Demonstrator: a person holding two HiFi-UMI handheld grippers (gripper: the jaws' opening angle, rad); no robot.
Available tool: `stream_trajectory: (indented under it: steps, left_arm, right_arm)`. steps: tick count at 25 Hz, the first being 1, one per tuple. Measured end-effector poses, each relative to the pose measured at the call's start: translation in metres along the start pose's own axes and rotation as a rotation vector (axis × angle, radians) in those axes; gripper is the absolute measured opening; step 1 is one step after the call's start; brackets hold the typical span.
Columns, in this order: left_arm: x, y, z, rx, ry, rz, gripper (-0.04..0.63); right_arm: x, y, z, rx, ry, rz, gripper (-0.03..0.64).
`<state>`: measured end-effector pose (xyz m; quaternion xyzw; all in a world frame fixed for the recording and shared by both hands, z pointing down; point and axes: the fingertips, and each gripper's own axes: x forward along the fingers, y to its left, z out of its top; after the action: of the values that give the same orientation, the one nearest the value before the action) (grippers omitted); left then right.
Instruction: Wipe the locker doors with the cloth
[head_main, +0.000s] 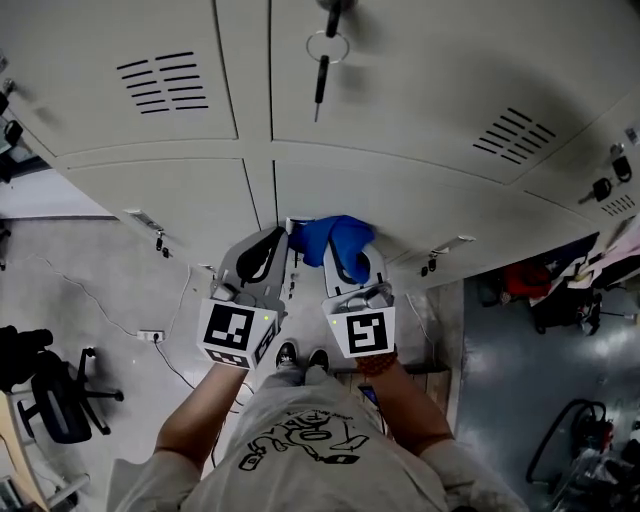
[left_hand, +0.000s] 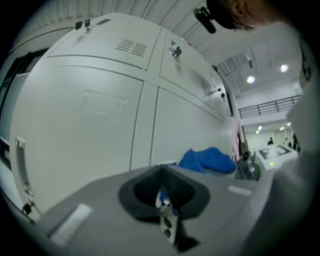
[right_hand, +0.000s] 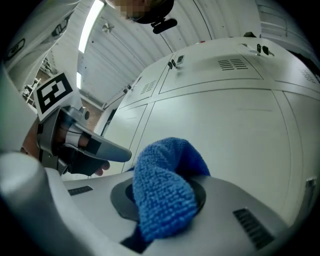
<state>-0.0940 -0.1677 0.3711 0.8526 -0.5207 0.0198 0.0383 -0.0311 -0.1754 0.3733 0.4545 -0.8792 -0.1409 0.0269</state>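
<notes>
Clamps soft, light, floppy cloth (right_hand: 162, 200) by bunched middle in right gripper (head_main: 350, 264) fingers; left gripper (left_hand: 162, 194) fingers seemingly closed, empty.

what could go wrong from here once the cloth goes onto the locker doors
1. The blue cloth sits bunched in the right gripper. A wad like that may slip out, or let the hard jaws scrape the locker door.
2. Keys hang from a lock on the door above. A wipe up there could snag them.
3. The left gripper is close beside the right one, so the two might knock together.
</notes>
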Motion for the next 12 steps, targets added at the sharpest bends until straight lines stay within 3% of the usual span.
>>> stream_trajectory:
  steps: [12]
  left_arm:
    - [-0.005,0.002,-0.063,-0.032,0.099,0.025,0.002]
  right_arm:
    - [-0.007,0.02,-0.096,0.053,0.159,0.04,0.023]
